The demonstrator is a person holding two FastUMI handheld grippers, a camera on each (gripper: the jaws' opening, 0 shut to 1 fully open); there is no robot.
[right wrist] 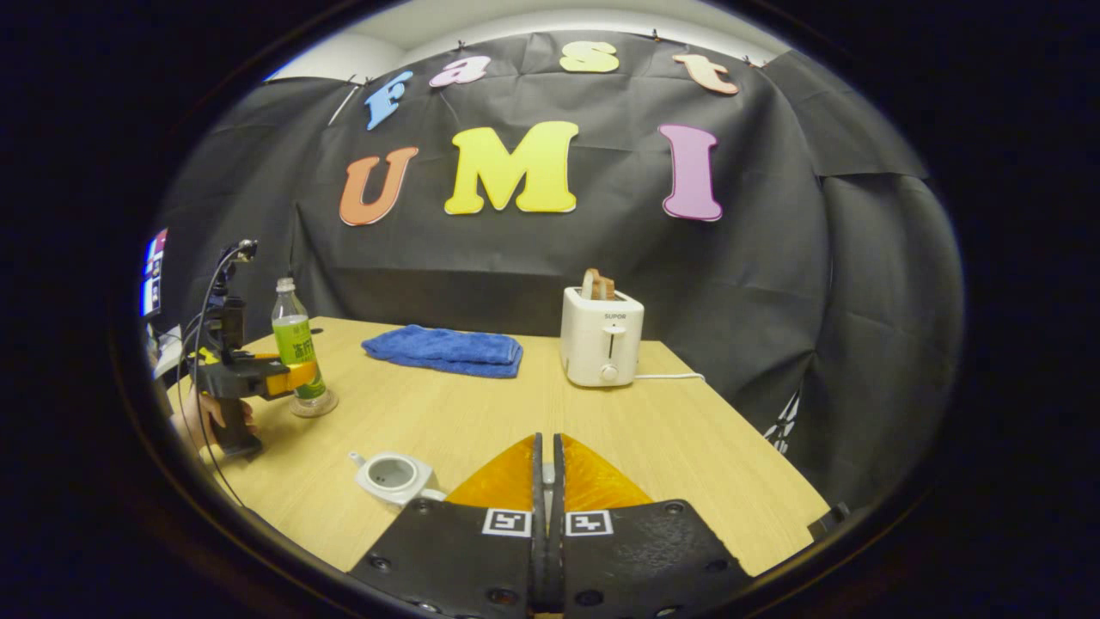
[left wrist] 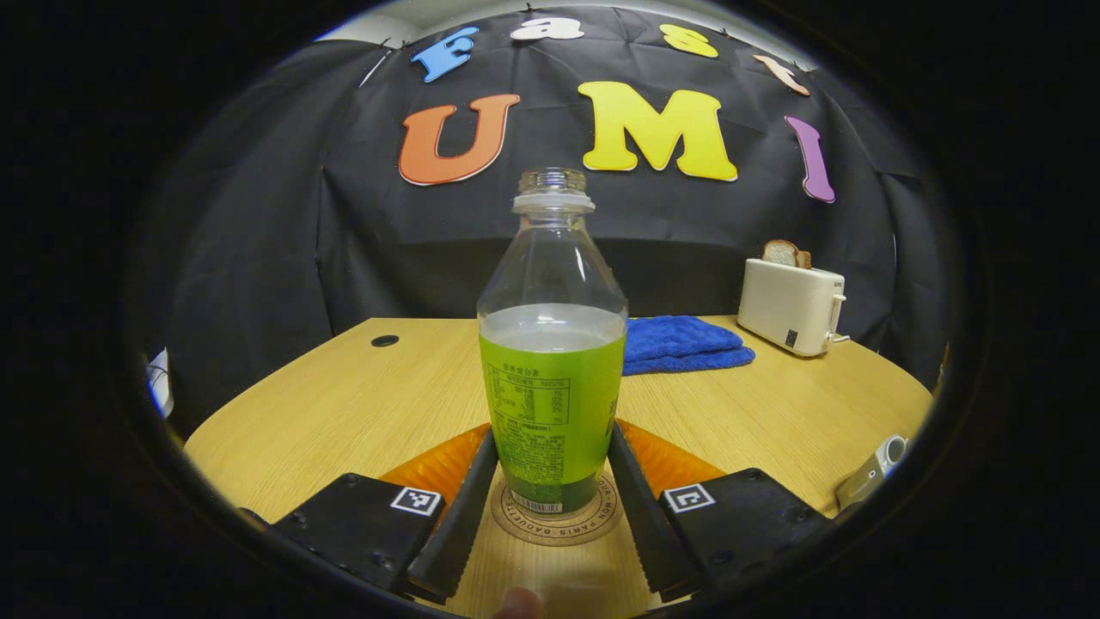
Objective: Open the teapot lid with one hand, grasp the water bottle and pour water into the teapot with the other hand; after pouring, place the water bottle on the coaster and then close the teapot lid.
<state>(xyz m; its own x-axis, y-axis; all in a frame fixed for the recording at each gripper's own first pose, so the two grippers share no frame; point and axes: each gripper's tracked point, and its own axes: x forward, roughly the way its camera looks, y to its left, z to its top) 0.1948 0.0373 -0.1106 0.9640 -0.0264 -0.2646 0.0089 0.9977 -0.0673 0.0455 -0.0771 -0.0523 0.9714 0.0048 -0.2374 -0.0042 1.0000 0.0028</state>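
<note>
While the uncapped water bottle (left wrist: pixel 552 344), green-labelled and partly full, stands upright on the coaster (left wrist: pixel 557 520), I see my left gripper (left wrist: pixel 550 481) flanking it, contact unclear. Right gripper (right wrist: pixel 545 468) is clenched near the open teapot (right wrist: pixel 394 475). Blue towel (right wrist: pixel 444 349) and toaster (right wrist: pixel 601 335) sit behind.

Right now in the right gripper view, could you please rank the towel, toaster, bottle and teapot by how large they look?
1. Towel and toaster: look alike, unsure.
2. Bottle.
3. Teapot: close to the bottle, and nearer the camera, so unsure.
</note>
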